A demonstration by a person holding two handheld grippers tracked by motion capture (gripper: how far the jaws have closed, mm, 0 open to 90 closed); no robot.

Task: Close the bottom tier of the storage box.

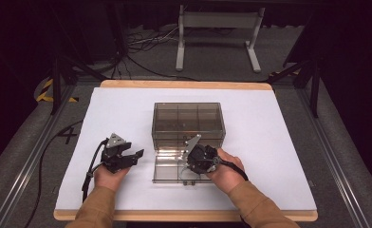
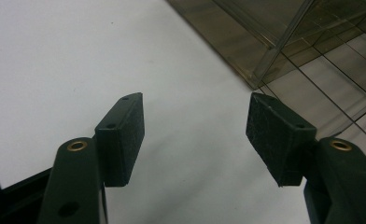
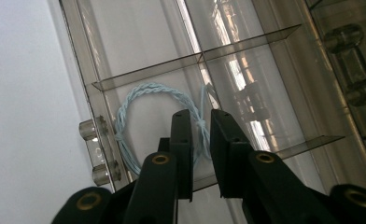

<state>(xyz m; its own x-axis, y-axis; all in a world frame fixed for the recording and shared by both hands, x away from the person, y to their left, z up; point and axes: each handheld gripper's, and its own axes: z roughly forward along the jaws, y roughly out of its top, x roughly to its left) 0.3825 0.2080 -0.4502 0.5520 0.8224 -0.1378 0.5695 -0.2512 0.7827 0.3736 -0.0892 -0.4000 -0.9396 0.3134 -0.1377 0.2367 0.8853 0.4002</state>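
A smoky clear organiser box point(image 1: 189, 118) stands mid-table with a divided drawer point(image 1: 167, 171) pulled out toward me. My right gripper point(image 1: 188, 176) points down into that drawer. In the right gripper view its jaws point(image 3: 201, 116) stand almost together around a strand of a light blue twisted cord point(image 3: 139, 93), whose loop lies in a drawer compartment point(image 3: 97, 86). My left gripper point(image 1: 134, 153) rests left of the drawer. Its jaws point(image 2: 195, 130) are wide open over the white table with nothing between them, and the box corner point(image 2: 265, 70) is just beyond.
White paper point(image 1: 117, 109) covers the wooden table. The drawer's clear handle posts point(image 3: 97, 135) sit at its front wall. Beyond the table are a white stand point(image 1: 217, 38), cables on the floor and dark frame rails at both sides.
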